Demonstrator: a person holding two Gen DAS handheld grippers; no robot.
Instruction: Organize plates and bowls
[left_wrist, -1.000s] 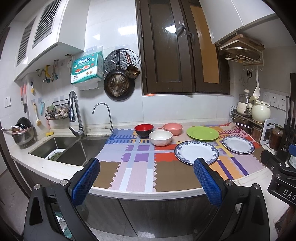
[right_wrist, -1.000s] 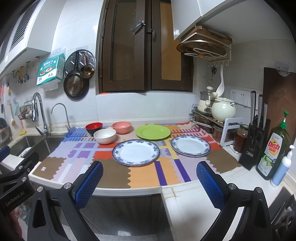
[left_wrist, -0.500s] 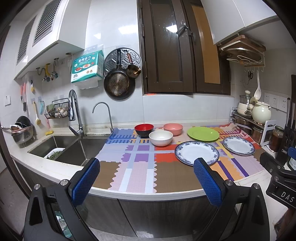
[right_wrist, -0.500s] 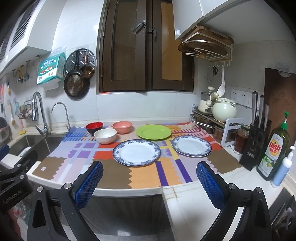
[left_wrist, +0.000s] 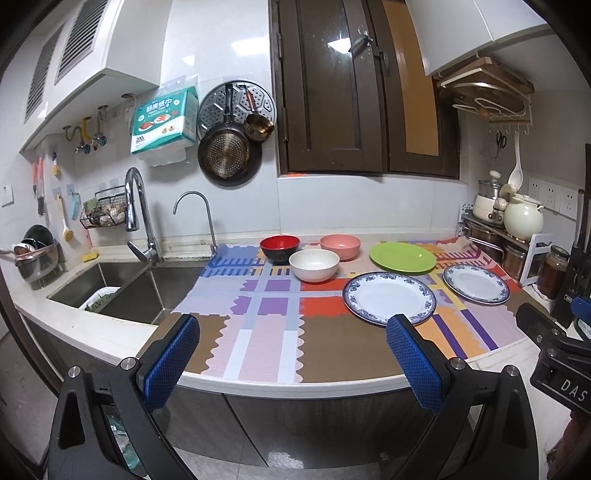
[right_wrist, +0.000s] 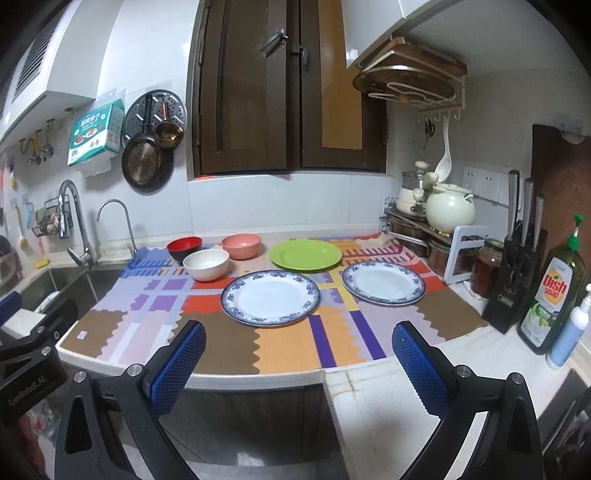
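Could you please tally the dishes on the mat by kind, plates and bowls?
Plates: 3, namely green plate, near blue-rimmed plate, far blue-rimmed plate
Bowls: 3, namely red bowl, white bowl, pink bowl
Total: 6

Left gripper (left_wrist: 293, 356) and right gripper (right_wrist: 297, 363) gape wide, empty.

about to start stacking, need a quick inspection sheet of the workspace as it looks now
surface: patterned mat on a pale counter, flat.
job's things: red bowl, white bowl, pink bowl, green plate, two blue-rimmed plates, all separate, none stacked.
clutter: dish soap bottle, knife block, jar.
grippers: left gripper and right gripper open, holding nothing, short of the counter.
cables: nothing seen.
surroundings: sink, faucet, hanging pan.
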